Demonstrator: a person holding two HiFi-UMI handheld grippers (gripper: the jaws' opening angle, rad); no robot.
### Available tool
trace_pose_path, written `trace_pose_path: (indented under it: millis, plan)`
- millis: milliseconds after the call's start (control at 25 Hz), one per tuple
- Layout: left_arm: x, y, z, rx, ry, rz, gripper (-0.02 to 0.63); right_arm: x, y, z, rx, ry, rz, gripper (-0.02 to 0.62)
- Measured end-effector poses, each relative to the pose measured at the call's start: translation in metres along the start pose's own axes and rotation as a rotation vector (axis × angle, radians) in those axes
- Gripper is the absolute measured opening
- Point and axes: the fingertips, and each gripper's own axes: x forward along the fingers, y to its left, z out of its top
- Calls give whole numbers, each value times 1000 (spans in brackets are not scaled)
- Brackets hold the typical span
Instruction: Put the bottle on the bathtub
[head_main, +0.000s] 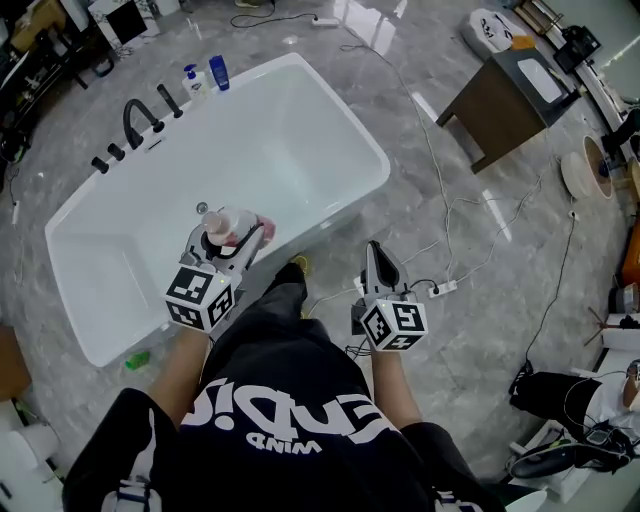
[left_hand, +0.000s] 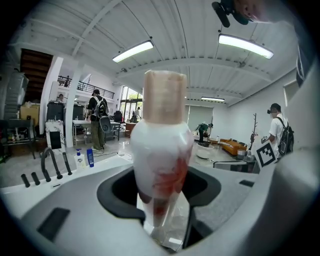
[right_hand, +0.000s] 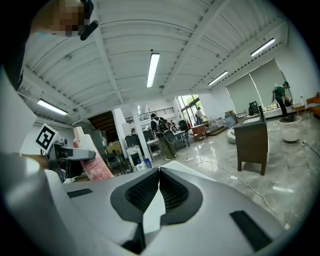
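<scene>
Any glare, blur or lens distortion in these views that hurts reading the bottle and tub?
Head view: sharp, evenly lit; glare on the glossy floor, bathtub bright but readable. Left gripper view: heavy fisheye, dark corners; the bottle in the left claw is close and slightly soft; ceiling lights blown out. Right gripper view: same fisheye, background sharp.

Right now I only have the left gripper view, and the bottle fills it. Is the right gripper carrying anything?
Observer: No. The right gripper is shut, with nothing between its jaws.
Operator: Where is it?
Observer: Outside the bathtub, above the grey floor, near a white power strip.
Operator: And my bottle?
Observer: In the head view the bottle shows against the basin, just inside the near rim.
</scene>
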Motion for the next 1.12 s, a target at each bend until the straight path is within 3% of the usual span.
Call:
trace_pose_path:
  millis: [680, 1120]
  plan:
    - [123, 105, 50, -44, -1, 80, 227, 204, -14, 64, -72, 48, 175, 25]
    - [172, 150, 73, -63, -2, 132, 227, 283, -22, 85, -95, 77, 243, 26]
